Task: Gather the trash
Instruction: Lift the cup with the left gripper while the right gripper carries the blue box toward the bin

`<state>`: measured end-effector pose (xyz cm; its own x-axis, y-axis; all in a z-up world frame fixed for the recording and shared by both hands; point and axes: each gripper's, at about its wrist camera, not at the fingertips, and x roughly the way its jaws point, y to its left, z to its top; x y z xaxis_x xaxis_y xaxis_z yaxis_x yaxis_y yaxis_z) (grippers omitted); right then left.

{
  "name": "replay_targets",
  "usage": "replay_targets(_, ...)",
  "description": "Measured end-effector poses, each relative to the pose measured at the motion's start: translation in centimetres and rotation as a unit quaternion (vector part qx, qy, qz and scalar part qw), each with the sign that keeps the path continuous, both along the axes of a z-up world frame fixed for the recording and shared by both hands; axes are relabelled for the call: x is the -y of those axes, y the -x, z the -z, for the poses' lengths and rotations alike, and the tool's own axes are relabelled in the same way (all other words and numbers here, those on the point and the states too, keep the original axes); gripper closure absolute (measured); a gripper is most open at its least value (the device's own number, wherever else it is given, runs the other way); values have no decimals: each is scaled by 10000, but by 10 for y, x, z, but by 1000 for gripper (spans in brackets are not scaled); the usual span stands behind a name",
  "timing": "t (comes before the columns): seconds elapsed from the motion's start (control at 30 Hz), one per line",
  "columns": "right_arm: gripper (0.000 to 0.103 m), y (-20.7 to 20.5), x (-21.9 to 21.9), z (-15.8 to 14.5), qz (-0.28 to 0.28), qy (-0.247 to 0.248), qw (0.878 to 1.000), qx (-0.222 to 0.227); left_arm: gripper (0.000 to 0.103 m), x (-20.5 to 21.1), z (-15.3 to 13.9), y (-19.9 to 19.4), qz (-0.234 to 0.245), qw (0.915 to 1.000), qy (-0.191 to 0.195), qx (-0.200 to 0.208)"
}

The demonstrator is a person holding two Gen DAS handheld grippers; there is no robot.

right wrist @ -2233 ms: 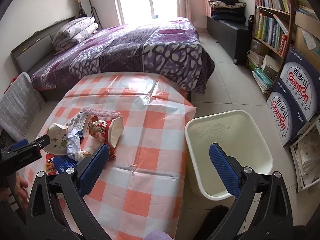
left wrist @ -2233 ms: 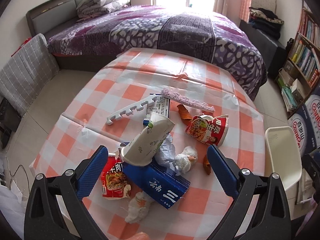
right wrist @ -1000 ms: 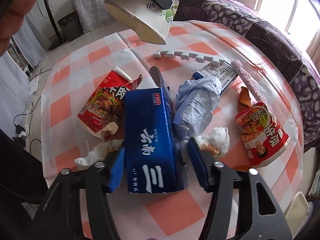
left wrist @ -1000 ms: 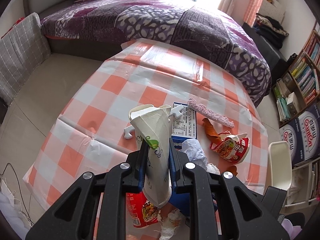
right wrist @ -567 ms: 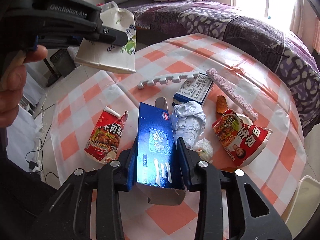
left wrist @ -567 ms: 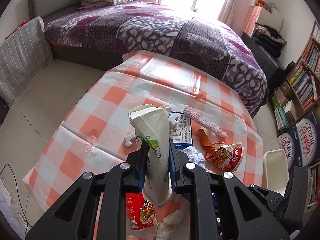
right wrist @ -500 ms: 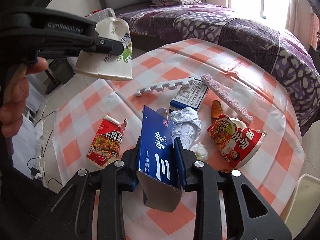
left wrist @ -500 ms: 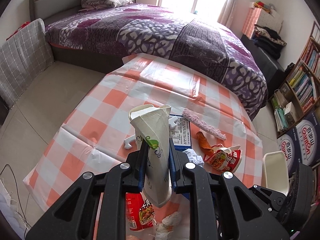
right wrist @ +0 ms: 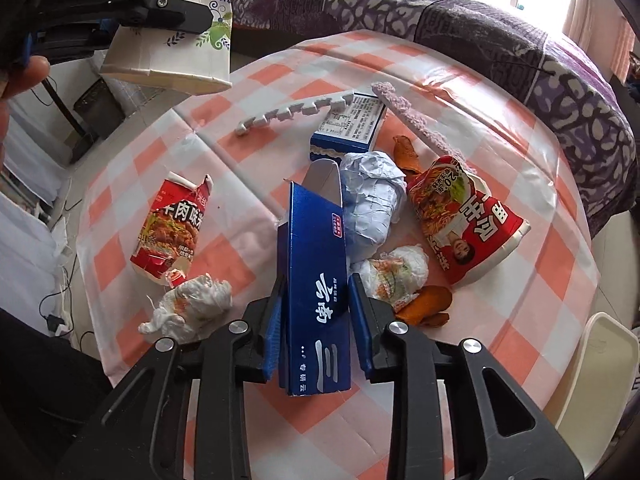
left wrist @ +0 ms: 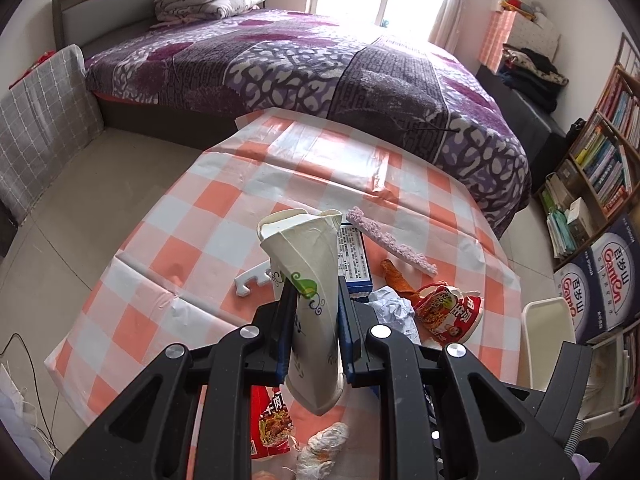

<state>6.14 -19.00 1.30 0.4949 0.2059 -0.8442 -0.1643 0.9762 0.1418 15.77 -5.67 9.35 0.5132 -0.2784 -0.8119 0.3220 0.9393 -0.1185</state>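
While the left gripper (left wrist: 312, 336) presses its two fingers against a flattened paper cup (left wrist: 306, 280), the right gripper (right wrist: 316, 320) is closed on a long blue box (right wrist: 316, 280). Both things are held up above the table (left wrist: 168, 240), which has a cloth of orange and white squares.

The blue box carries white Chinese characters (they look like 云南, and a 三 below them) and a small red label near its far end. Its long axis runs along the fingers, away from the camera, and its open grey flap points toward the middle of the table. The cup is white with a green leaf pattern; it stands nearly upright in the left wrist view, with the crushed mouth up and the base down between the fingers.

On the cloth lie two red noodle packets: one (right wrist: 172, 228) at the left with 牛肉味 on it, the other (right wrist: 468, 224) at the right with a face and "20" printed. Between them are a crumpled pale paper (right wrist: 372, 204), two dirty tissue balls (right wrist: 192, 304) (right wrist: 396, 272), a small blue carton (right wrist: 348, 128) with a printed table on its white side, a white toothed foam strip (right wrist: 296, 114), a lilac fuzzy strip (right wrist: 416, 124) and orange peels (right wrist: 424, 304).

A white bin (left wrist: 548, 340) stands just beside the table, and near it boxes (left wrist: 600, 276) read "GanGn".
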Motion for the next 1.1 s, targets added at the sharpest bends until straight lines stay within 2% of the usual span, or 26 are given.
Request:
replay_targets(0.1,90,6,3,-12,55,-230,9993,278,84,-2,-5,0,-43,9999,65,65)
replay_targets(0.27,91,12,13,-40,294,-511,9958,705,84,-2,-15,8,-114,9994,114,299)
replay_targets(0.6,91,32,52,-79,1105,-354,9822,1474,84,21,-35,25,-22,9974,176,702)
replay_targets(0.87,90,56,105,-92,2039,-147,9635,1727,84,57,-34,42,237,9962,215,808)
replay_targets(1.1,89,78,169,-88,3127,-162,9365,1581,84,96,-27,56,555,9952,273,762)
